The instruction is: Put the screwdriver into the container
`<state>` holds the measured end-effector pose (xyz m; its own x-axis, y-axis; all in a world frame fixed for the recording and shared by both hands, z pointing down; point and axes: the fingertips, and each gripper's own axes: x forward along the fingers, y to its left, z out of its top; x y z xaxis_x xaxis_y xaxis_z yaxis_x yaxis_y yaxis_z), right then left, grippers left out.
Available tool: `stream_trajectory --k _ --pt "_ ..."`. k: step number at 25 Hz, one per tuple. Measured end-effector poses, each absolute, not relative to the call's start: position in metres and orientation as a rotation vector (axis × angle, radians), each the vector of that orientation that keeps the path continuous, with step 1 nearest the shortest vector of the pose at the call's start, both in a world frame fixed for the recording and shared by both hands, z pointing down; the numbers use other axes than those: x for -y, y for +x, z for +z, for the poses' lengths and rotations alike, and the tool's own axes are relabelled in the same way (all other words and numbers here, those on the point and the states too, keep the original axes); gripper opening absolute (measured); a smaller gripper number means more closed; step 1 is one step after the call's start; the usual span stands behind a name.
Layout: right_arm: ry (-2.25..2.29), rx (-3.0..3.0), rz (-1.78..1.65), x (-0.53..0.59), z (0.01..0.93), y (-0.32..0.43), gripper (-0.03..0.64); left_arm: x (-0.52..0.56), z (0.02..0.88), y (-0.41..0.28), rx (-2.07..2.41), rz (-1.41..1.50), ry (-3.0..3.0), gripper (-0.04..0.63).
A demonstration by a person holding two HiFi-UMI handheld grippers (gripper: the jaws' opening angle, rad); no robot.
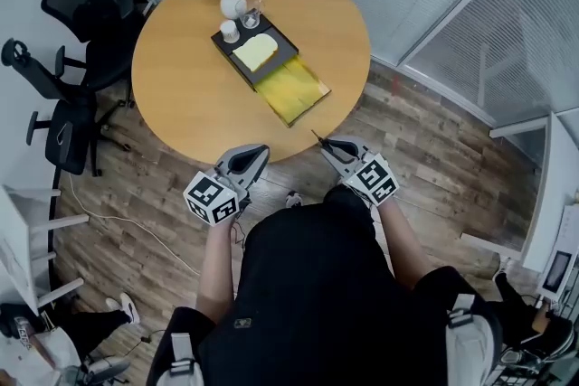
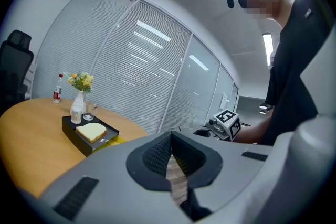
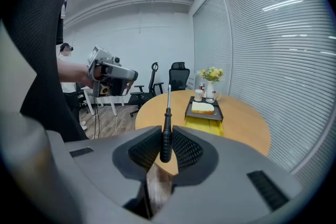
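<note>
Screwdriver held at the table's edge
The right gripper (image 3: 166, 145) clamps the screwdriver (image 3: 166, 131) by its black handle, shaft toward the table (image 1: 181, 95); the yellow container (image 1: 291, 91) lies there, well apart. The left gripper's (image 2: 170, 150) jaws are together, empty.

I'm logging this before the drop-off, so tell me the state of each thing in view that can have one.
Yellow rectangular container: open-topped, looks empty.
Black-handled screwdriver: held, shaft pointing forward.
Right gripper: jaws shut on the screwdriver.
Left gripper: jaws together, nothing between them.
White vase of flowers: upright.
</note>
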<state>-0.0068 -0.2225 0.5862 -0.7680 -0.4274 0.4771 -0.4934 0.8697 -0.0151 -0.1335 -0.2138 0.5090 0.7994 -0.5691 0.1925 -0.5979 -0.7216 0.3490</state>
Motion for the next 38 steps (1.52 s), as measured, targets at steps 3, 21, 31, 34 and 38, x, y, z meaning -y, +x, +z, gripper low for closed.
stream_trajectory --k 3,21,31,34,38 --pt "0.629 2.573 0.192 0.232 0.591 -0.014 0.057 0.217 0.511 -0.147 0.937 0.096 2.566 0.002" --pt "0.258 2.554 0.108 0.327 0.616 -0.038 0.057 0.277 0.512 -0.161 1.230 0.075 2.411 0.002" --pt "0.029 2.426 -0.025 0.368 0.650 -0.049 0.057 0.301 0.514 -0.164 1.398 0.048 2.299 0.002" --pt "-0.053 2.385 -0.069 0.378 0.660 -0.056 0.057 0.304 0.513 -0.168 1.462 0.042 2.257 0.002" --pt "-0.142 2.351 -0.079 0.392 0.677 -0.060 0.058 0.306 0.516 -0.170 1.546 0.024 2.188 0.002"
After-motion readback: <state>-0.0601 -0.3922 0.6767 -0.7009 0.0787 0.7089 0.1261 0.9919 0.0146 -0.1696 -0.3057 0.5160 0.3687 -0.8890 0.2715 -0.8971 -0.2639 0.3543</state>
